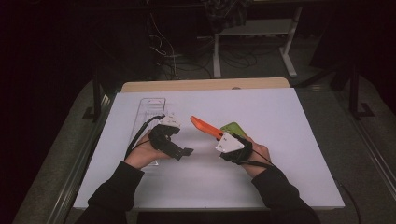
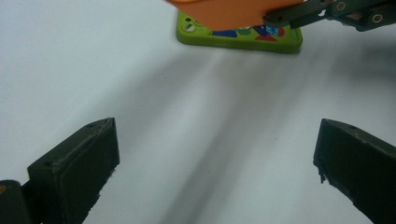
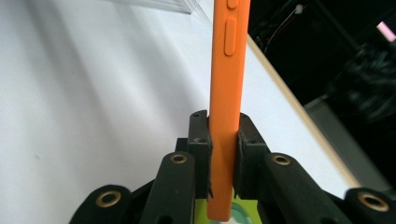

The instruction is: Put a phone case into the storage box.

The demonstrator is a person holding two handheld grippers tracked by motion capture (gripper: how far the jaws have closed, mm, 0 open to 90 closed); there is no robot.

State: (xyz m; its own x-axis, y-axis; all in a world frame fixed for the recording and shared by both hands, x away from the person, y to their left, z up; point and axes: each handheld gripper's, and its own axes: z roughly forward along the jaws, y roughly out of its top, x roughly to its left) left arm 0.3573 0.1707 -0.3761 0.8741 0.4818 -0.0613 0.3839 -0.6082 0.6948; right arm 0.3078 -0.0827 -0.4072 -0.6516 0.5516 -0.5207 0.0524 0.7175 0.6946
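The white table sheet [image 1: 280,154] is being occupied at its far left by a clear plastic tray [image 1: 150,108]. A green phone case [image 2: 243,39] is lying flat just behind the right gripper [image 1: 218,136]. An orange phone case [image 3: 226,93], slim with side buttons, is being clamped on edge above the sheet by that gripper. The left gripper [image 2: 215,154] is being held wide, with nothing between its jaws.

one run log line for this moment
right hand-held gripper: shut on orange phone case, raised | left hand-held gripper: open, empty | green phone case: flat on table
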